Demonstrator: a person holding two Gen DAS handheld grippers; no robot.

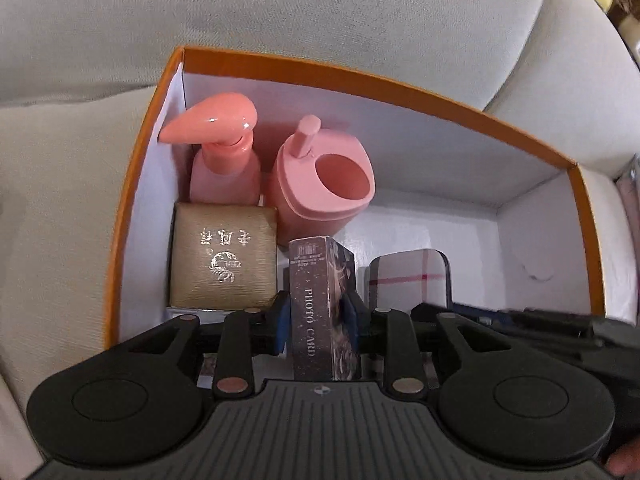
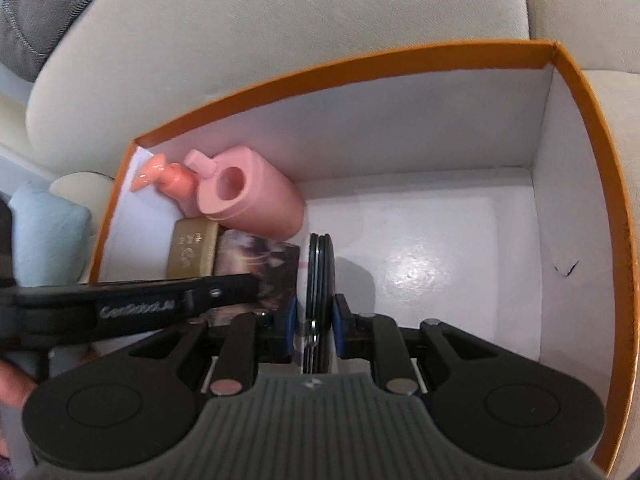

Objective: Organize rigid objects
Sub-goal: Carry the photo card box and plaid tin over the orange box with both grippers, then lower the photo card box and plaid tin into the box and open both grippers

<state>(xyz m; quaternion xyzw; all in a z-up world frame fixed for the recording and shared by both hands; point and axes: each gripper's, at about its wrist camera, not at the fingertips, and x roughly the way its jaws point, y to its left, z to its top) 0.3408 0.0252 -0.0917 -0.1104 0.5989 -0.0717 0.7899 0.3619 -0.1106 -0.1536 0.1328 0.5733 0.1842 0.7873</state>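
Observation:
An orange box (image 1: 360,76) with white inside walls sits on a beige sofa. At its far left stand a pink pump bottle (image 1: 224,160) and a pink container (image 1: 320,184), with a gold box (image 1: 224,256) in front of them. My left gripper (image 1: 318,312) is shut on a dark photo card box (image 1: 320,300), held upright beside the gold box. My right gripper (image 2: 316,320) is shut on a flat plaid case with a black rim (image 2: 320,272), held on edge just right of the photo card box (image 2: 260,268). The plaid case (image 1: 408,276) shows its face in the left wrist view.
The orange box (image 2: 360,64) has bare white floor (image 2: 440,260) on its right half. The left gripper's black body (image 2: 160,304) crosses the right wrist view. Sofa cushions (image 1: 280,20) rise behind the box. A light blue cloth (image 2: 44,240) lies to its left.

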